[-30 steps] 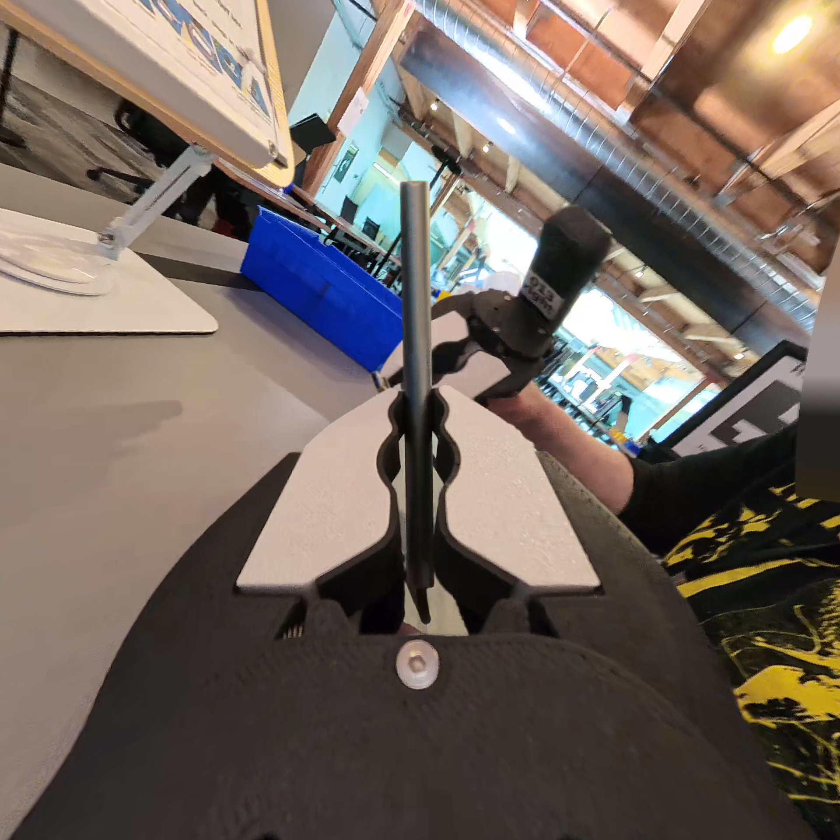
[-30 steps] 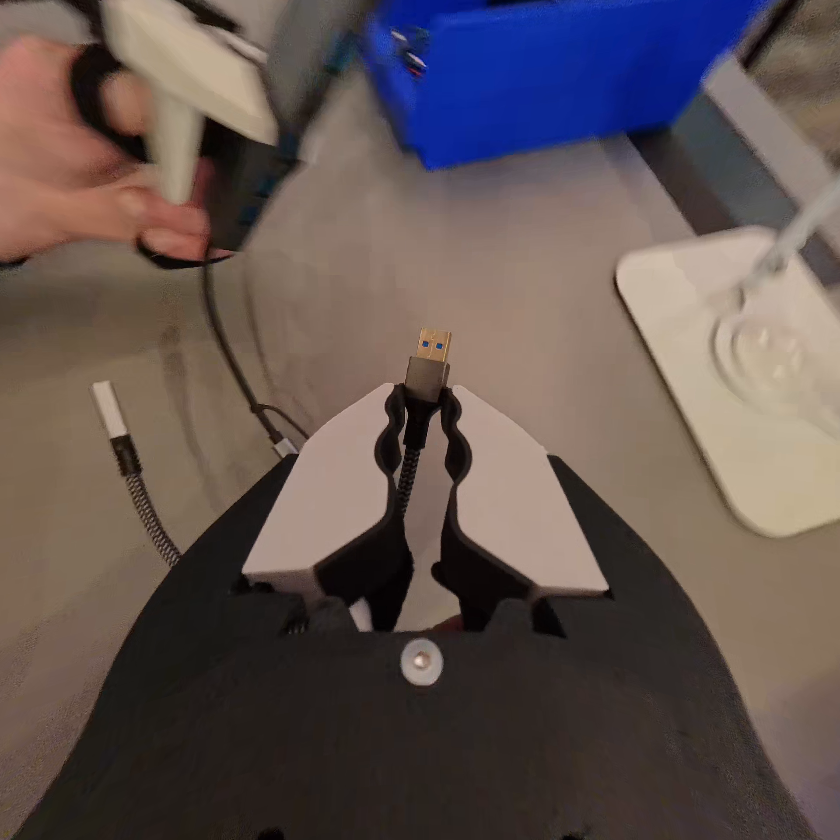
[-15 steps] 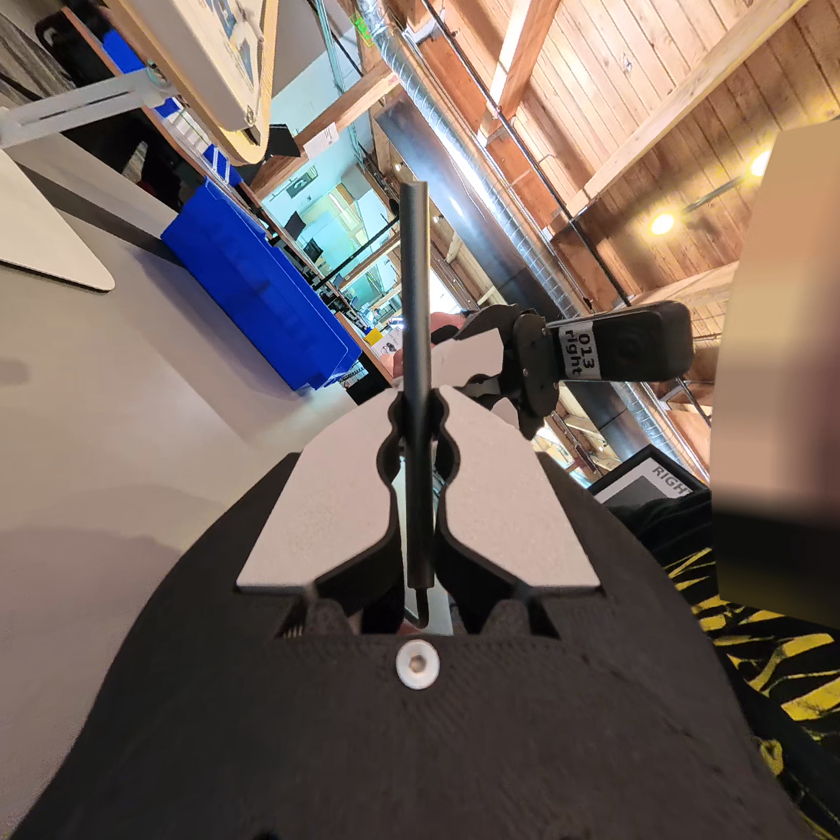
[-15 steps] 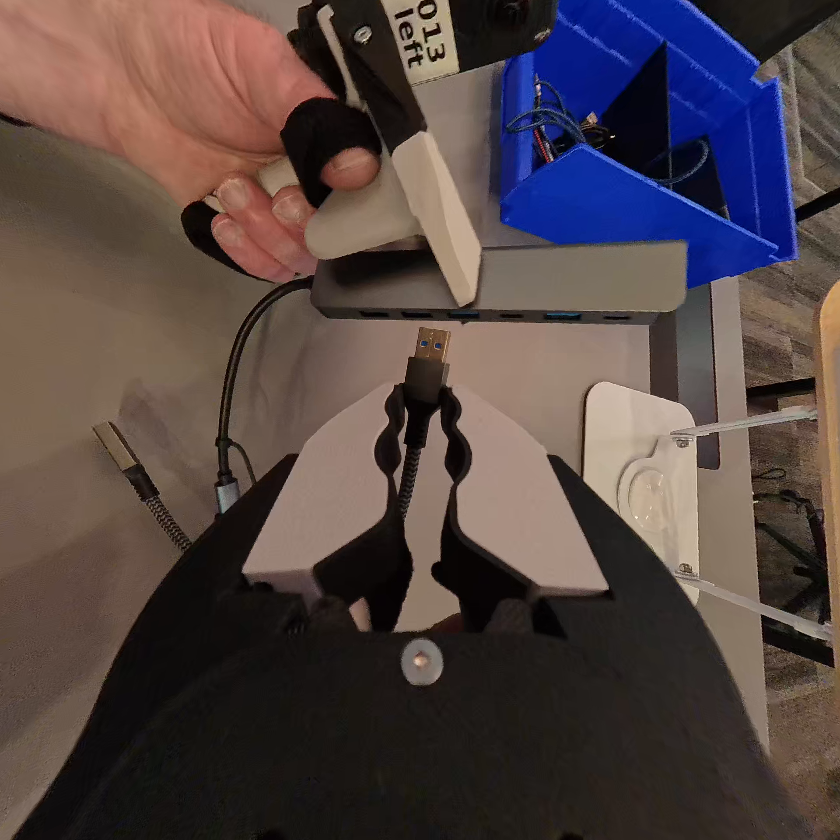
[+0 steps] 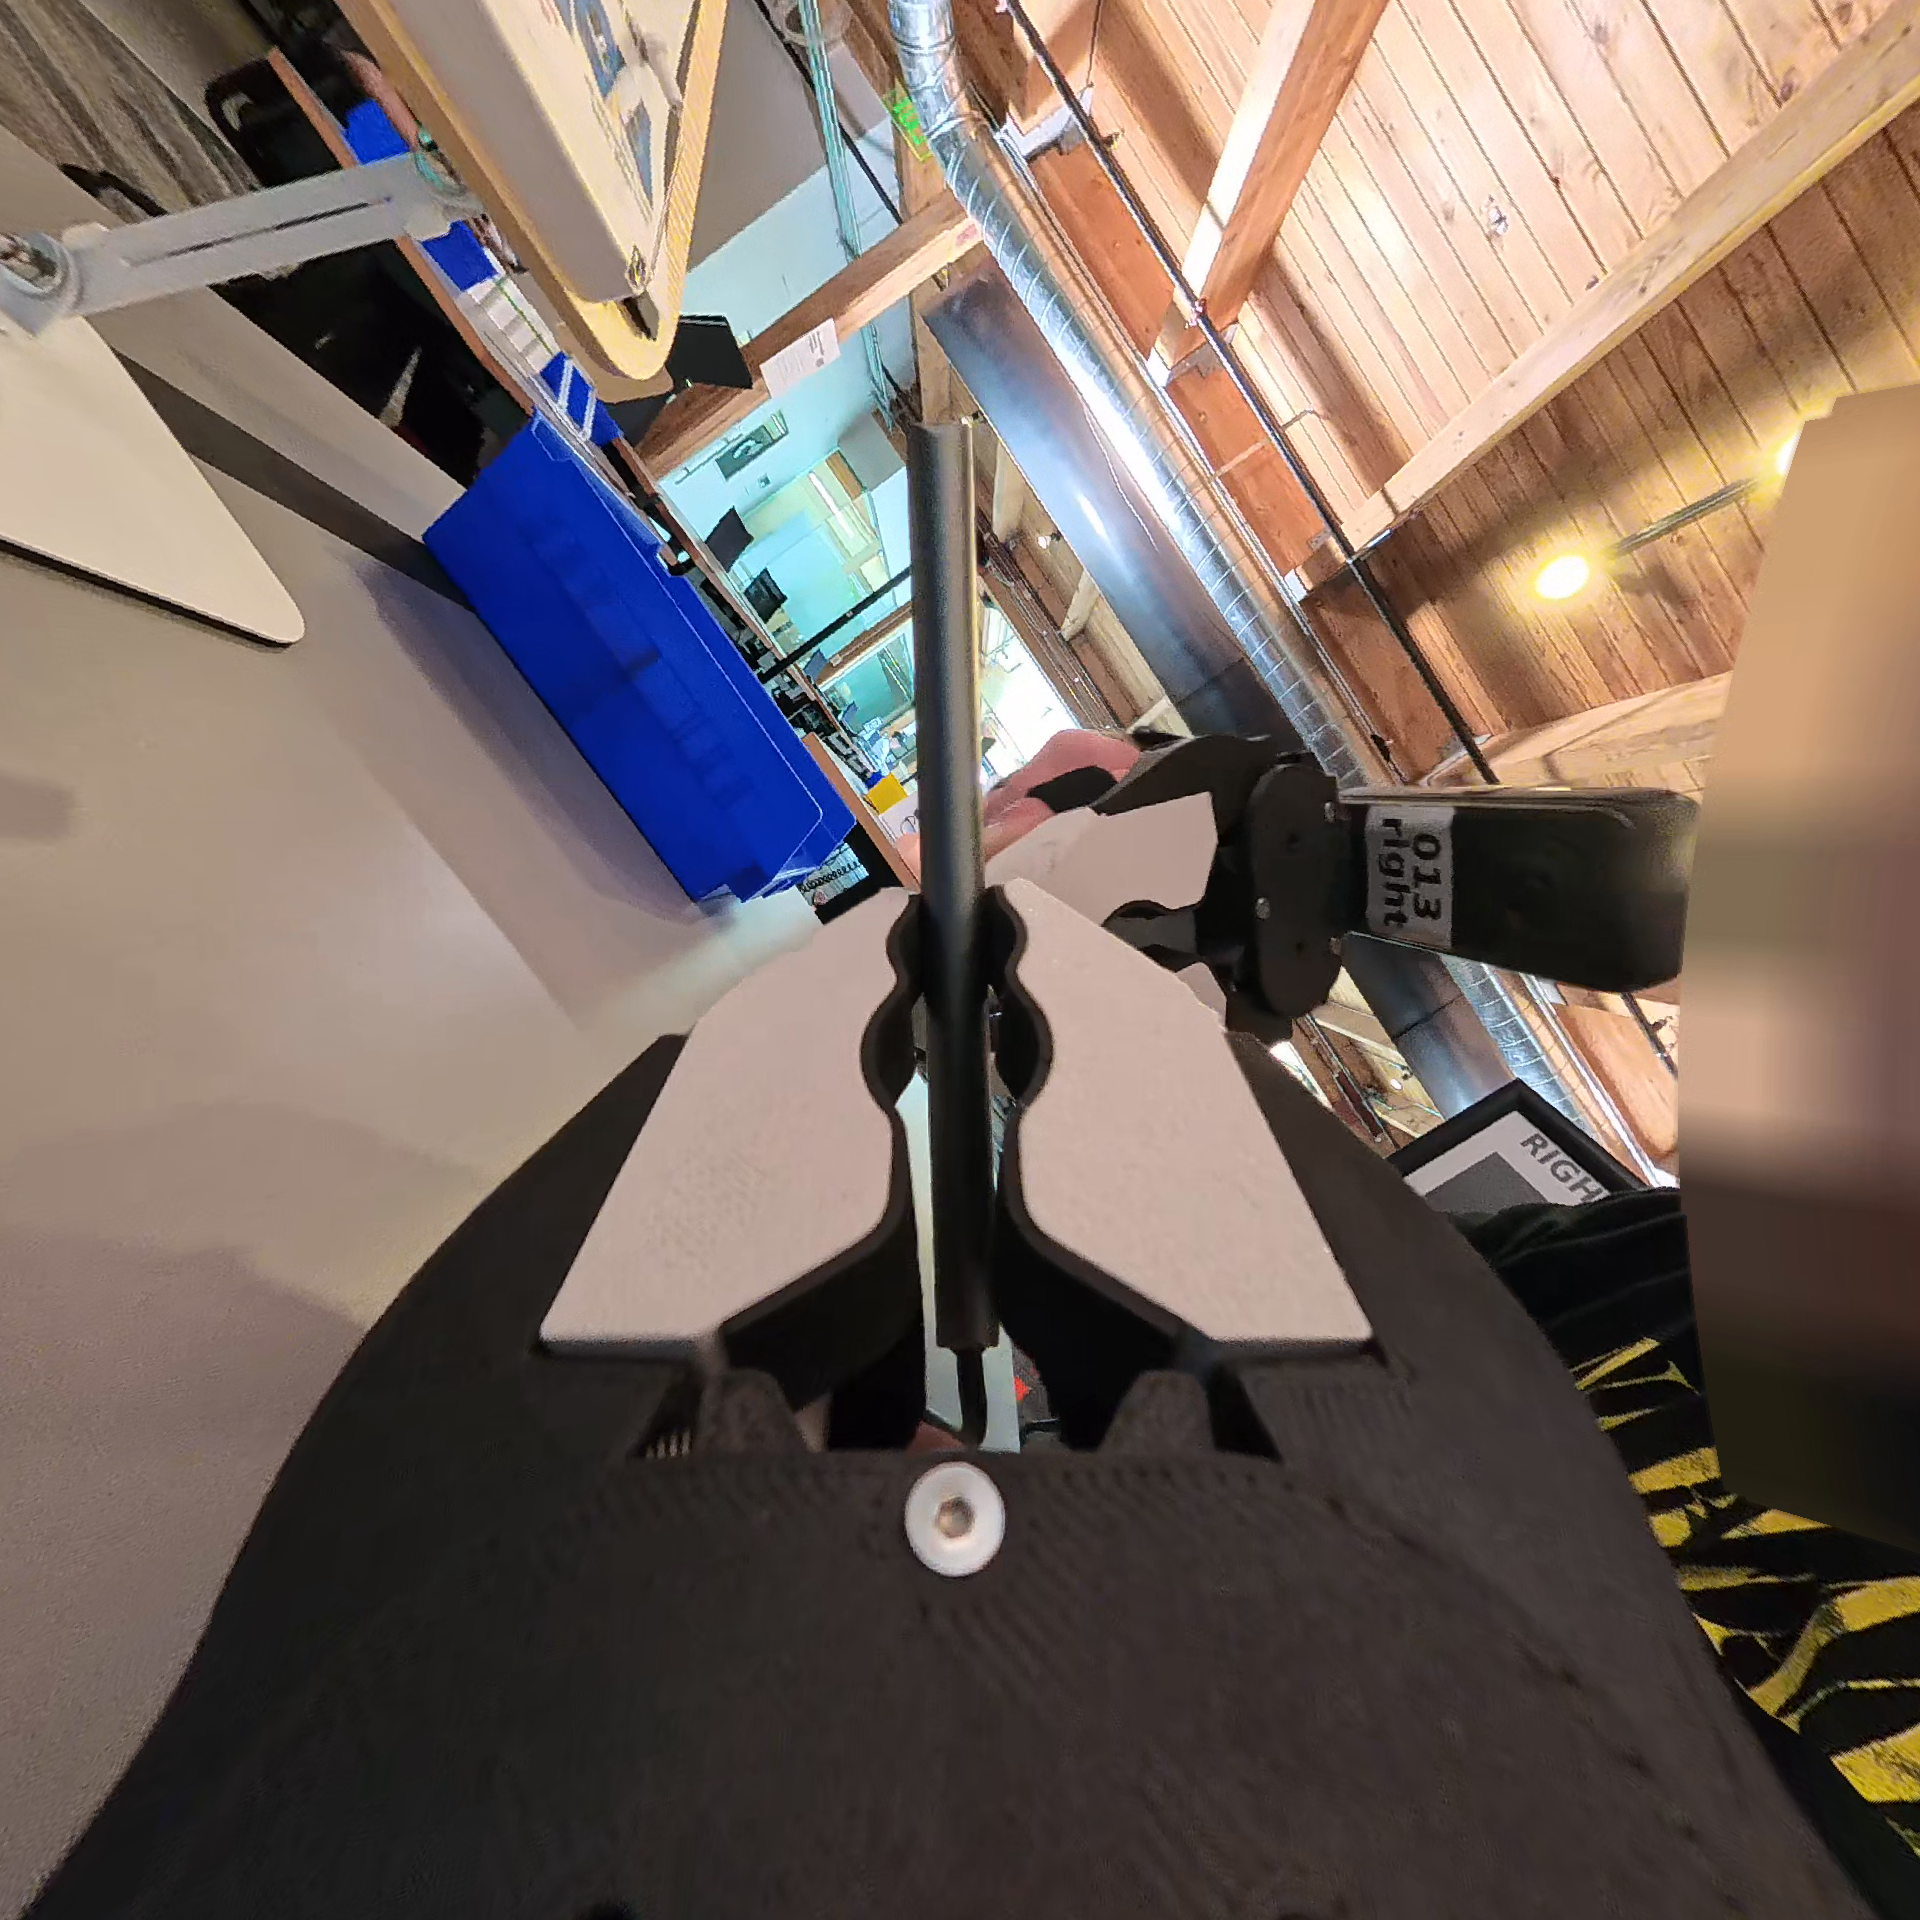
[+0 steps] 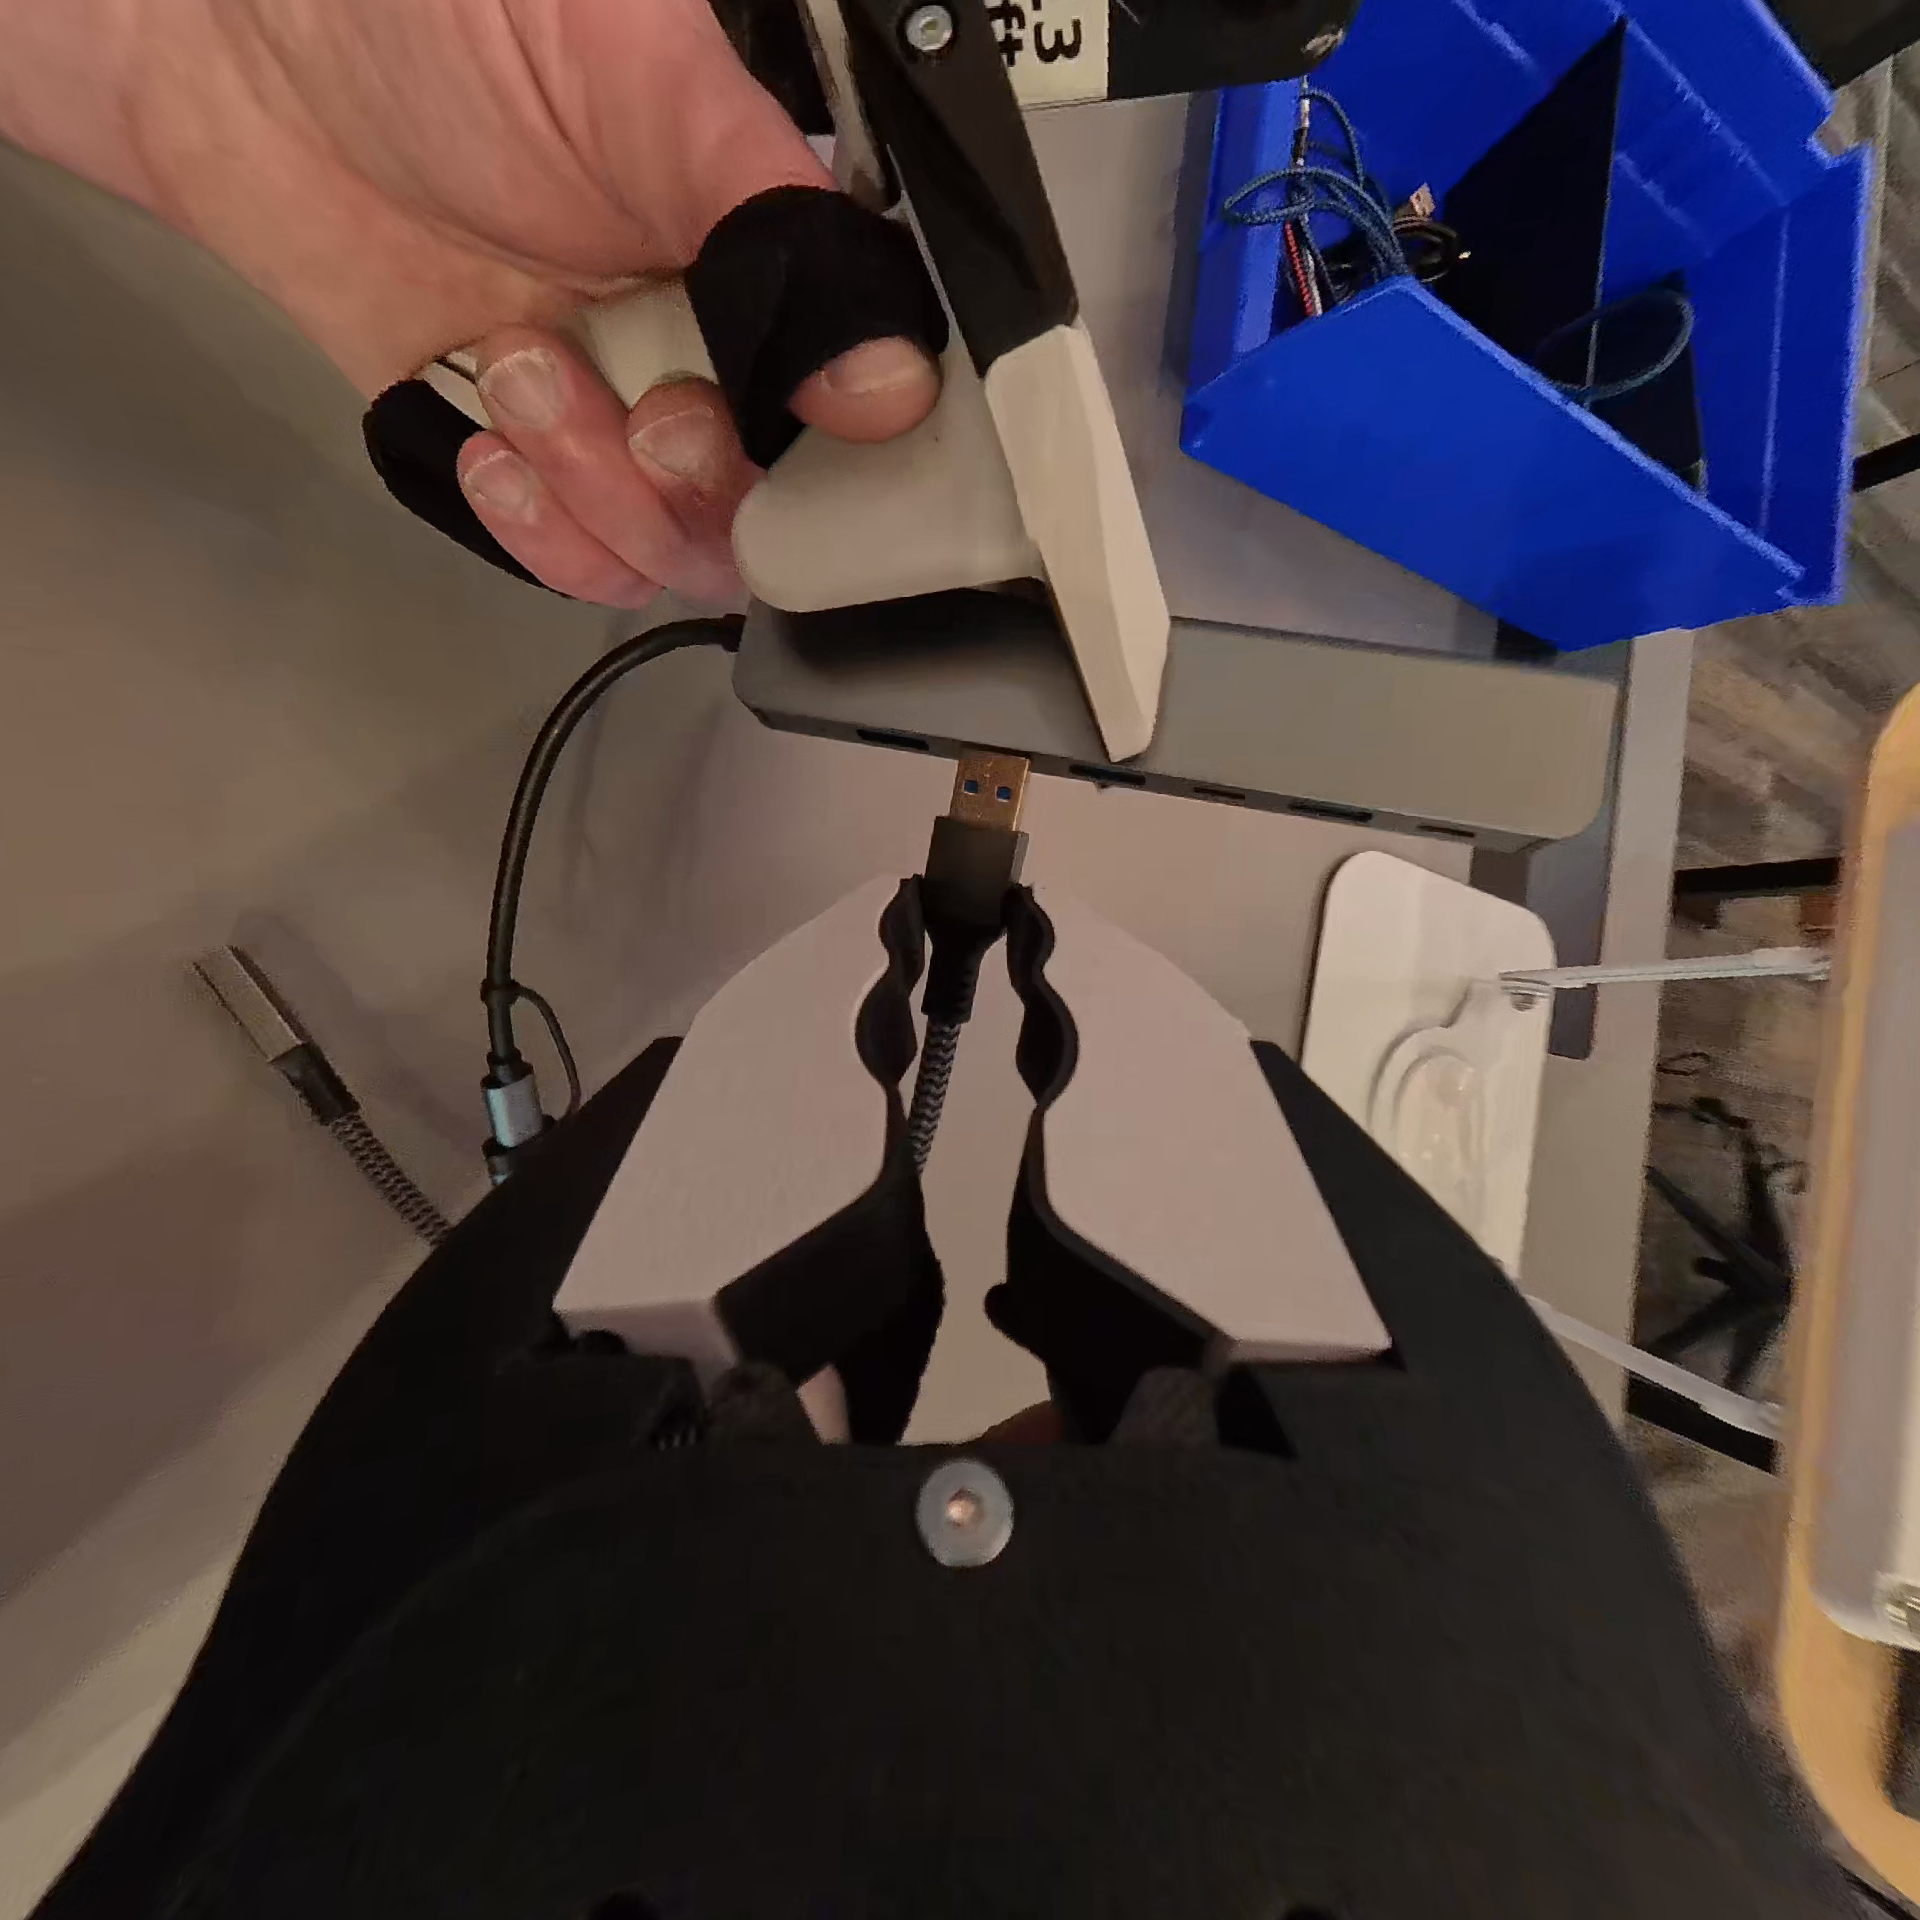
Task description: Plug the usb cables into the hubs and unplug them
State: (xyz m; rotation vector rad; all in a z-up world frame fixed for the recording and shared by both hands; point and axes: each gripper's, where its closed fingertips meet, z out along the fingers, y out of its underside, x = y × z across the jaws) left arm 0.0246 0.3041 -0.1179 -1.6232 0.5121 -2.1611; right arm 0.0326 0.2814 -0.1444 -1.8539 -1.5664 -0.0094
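My left gripper [image 5: 956, 935] is shut on a flat dark grey USB hub [image 5: 943, 727], seen edge-on in the left wrist view. In the right wrist view the hub [image 6: 1351, 717] hangs above the table with its row of ports facing me, clamped by the left gripper's white fingers [image 6: 1081, 551]. My right gripper [image 6: 966, 914] is shut on a USB-A plug [image 6: 982, 831] with a braided cable. The plug's gold tip touches the mouth of a port on the hub's front edge. The right gripper also shows in the left wrist view [image 5: 1132, 862], just behind the hub.
A blue bin [image 6: 1538, 343] with loose cables stands behind the hub. A white stand base [image 6: 1423, 1049] sits at the right. The hub's own black cable [image 6: 520, 831] and a second braided plug [image 6: 260, 1023] lie on the grey table [image 6: 208, 727] at the left. Both grippers' tips are close together, under 4 cm apart.
The hub swung in front of the right gripper and turned its ports toward the plug. The plug then closed the gap and now meets a port. Both grasps held.
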